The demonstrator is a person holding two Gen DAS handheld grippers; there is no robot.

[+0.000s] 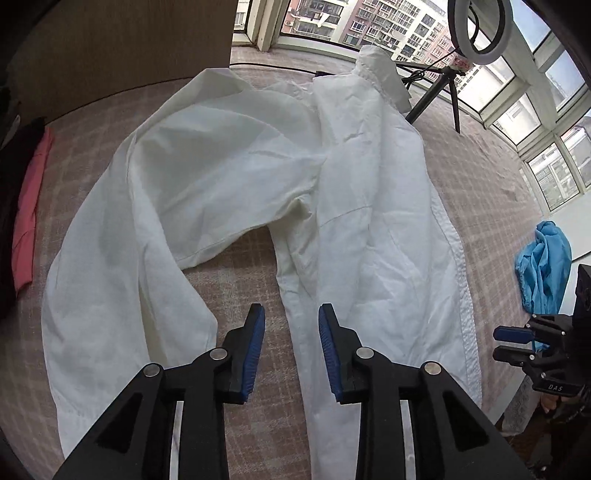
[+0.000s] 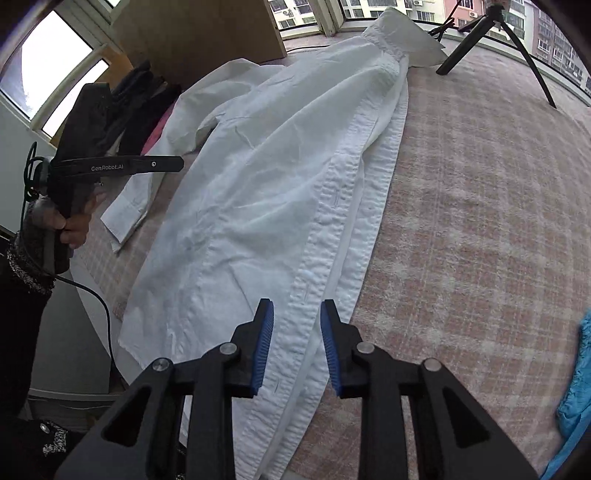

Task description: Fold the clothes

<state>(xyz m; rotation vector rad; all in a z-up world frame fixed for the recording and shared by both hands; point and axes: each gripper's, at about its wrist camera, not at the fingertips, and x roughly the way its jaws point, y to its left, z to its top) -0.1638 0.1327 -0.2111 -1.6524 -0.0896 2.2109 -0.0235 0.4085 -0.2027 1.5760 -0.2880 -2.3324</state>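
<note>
White shirt sprawls creased on the checked blanket, one sleeve swung out, both the left gripper and right gripper hovering wide open, empty.

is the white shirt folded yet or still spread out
Partly folded: the white button-up cotton shirt lies flat on the pink plaid blanket, doubled lengthwise with both button plackets stacked, but one sleeve is spread sideways.

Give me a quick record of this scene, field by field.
surface: checked pink bedspread
garment: white shirt, spread out, collar at far end
left gripper: jaws open, over the hem
right gripper: jaws open, over the button placket
other clothes: blue garment, pink garment
far end: tripod
</note>
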